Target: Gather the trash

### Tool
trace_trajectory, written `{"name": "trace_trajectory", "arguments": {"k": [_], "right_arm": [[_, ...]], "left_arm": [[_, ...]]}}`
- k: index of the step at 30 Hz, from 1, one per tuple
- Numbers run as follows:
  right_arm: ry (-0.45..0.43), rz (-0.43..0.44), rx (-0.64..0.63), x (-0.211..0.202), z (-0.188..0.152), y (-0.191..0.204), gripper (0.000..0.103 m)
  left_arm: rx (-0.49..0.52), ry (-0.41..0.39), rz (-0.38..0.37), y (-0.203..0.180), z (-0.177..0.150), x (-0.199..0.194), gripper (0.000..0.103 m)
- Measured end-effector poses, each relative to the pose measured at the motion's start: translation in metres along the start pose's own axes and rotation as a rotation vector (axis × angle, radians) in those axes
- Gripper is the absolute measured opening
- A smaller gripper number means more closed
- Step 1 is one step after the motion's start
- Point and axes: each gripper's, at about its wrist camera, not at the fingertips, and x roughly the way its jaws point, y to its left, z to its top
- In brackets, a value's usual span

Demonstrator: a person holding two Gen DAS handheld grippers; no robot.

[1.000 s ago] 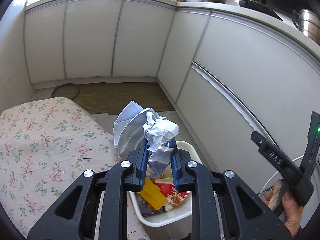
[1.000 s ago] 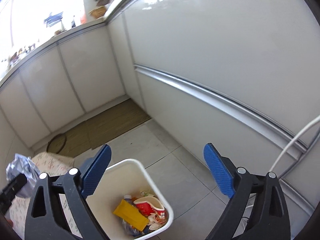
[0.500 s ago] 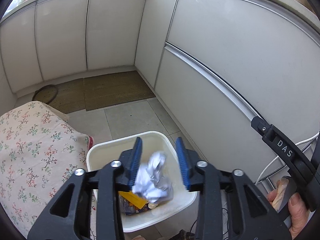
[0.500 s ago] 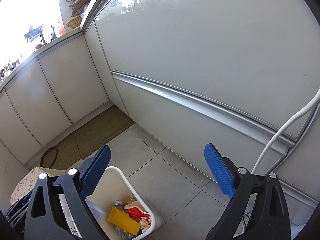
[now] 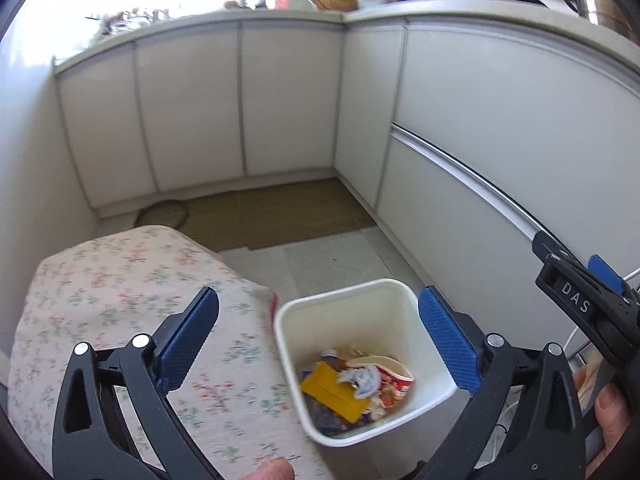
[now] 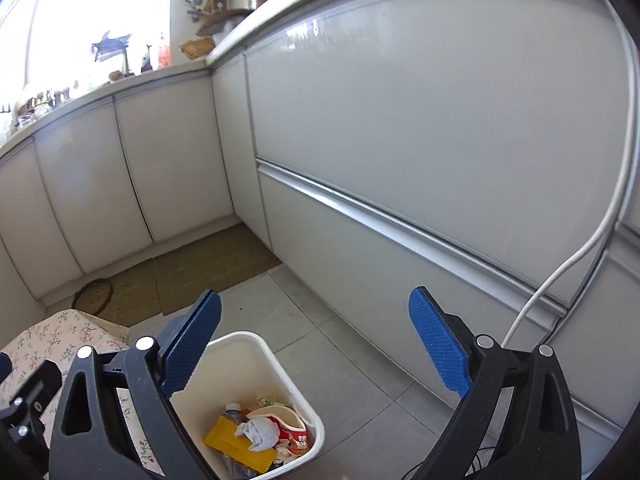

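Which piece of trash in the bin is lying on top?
The crumpled grey-white paper wad, resting over the yellow packet and the red-and-white cup in the white bin.

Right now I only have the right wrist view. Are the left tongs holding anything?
Observer: No. The left tongs are wide open, with nothing between them.
Operator: What is under them?
Observer: The floral cloth under the left finger, the white bin under the right one.
Operator: Can you see my right side from there?
Observer: Yes. The right hand grips the right tongs just right of the bin.
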Motion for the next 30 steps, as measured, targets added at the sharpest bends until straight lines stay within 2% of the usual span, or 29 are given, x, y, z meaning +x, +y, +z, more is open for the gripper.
{"name": "trace_trajectory", "arguments": {"k": [3,10,13,18,23,30], "right_arm": [[-0.048,0.054,0.017,-0.034,-0.011,0.011,0.097],[-0.029,0.214,-0.008,-0.087,-0.040,0.034,0.097],[-0.023,0.279,-0.025,-0.105,-0.050,0.043,0.097],[-0.008,0.346,-0.057,-0.130,-0.067,0.056,0.097],[0.011,0.374,-0.137,-0.146,-0.085,0.074,0.097],[-0.018,0.337,-0.206,-0.146,-0.094,0.083,0.097]], "left_arm": [[-0.006,-0.026,0.050,0.019,-0.008,-0.022,0.096],[-0.005,-0.060,0.154,0.050,-0.032,-0.073,0.096],[-0.018,-0.086,0.171,0.062,-0.042,-0.091,0.096],[-0.076,-0.056,0.170,0.088,-0.064,-0.117,0.096],[-0.112,-0.081,0.211,0.100,-0.080,-0.138,0.096],[-0.127,-0.069,0.249,0.108,-0.089,-0.143,0.096]]}}
